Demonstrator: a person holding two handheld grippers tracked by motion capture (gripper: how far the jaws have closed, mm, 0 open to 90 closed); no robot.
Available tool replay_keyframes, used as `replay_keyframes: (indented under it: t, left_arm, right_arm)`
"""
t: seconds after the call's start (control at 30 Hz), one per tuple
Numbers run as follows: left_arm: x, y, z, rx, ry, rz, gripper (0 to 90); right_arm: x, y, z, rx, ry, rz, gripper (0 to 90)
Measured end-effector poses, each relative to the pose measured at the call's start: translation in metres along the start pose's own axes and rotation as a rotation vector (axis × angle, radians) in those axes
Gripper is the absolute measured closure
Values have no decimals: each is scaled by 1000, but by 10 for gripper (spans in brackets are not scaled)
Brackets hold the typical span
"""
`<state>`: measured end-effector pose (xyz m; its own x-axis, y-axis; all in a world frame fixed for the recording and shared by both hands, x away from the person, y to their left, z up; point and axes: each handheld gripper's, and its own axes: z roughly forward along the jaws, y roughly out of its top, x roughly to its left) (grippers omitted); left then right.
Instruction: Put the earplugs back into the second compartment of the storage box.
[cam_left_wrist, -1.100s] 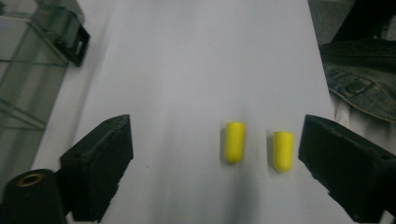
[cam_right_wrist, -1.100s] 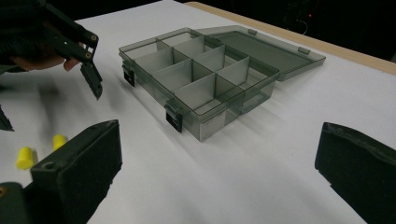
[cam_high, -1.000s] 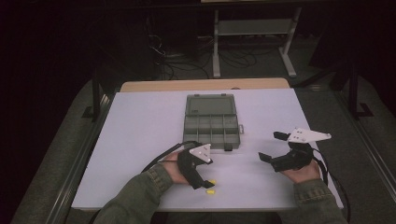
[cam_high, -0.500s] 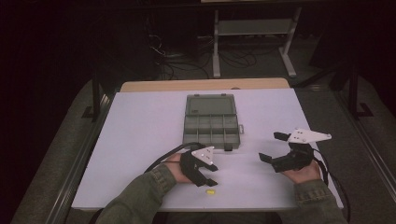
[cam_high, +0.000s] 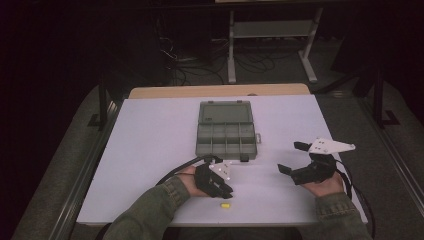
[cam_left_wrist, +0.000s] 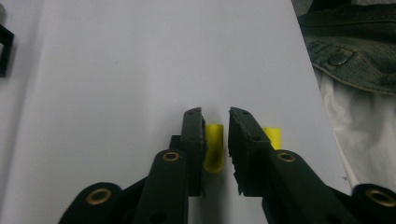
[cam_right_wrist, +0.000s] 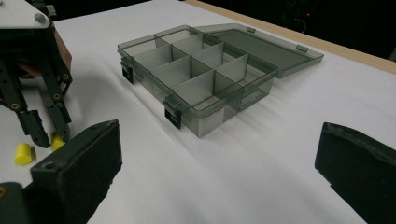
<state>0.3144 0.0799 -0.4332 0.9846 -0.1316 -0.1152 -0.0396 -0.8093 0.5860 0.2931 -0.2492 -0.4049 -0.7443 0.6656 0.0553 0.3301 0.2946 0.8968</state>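
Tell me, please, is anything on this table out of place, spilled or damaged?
Nothing looks damaged or spilled. Two small yellow pieces lie loose near the table's near edge, outside the open compartment box. The left gripper has its jaws around one piece; the other lies just beside it.

A box (cam_high: 227, 132) is lying at the centre of the table (cam_high: 150, 145), lid hinged toward twelve o'clock. The left gripper (cam_high: 231, 192) is sitting at its six o'clock, two pegs (cam_left_wrist: 214, 145) beneath it; the right gripper (cam_high: 292, 157) is sitting at four o'clock.
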Motion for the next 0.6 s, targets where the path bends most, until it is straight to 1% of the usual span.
replay_keyframes:
  t: [0.1, 0.3, 0.37, 0.43, 0.5, 0.57, 0.6]
  left_arm:
    - [1, 0, 0, 0, -4, -3, 808]
    - [0, 1, -5, -25, -16, -6, 826]
    - [1, 2, -8, -27, -9, -8, 828]
    - [2, 3, -12, -43, -9, -21, 828]
    - [2, 2, -13, -47, -8, -29, 828]
    - [3, 2, -15, -42, -1, -32, 829]
    - [4, 4, -19, -38, 2, -30, 830]
  right_arm:
    - [0, 0, 0, 1, 1, 0, 2]
    - [0, 0, 0, 3, 0, 0, 2]
    - [0, 0, 0, 2, 1, 3, 2]
    - [0, 0, 0, 4, 2, 4, 2]
    - [0, 0, 0, 4, 3, 4, 2]
    - [0, 0, 0, 3, 8, 3, 2]
    - [0, 0, 0, 2, 8, 3, 2]
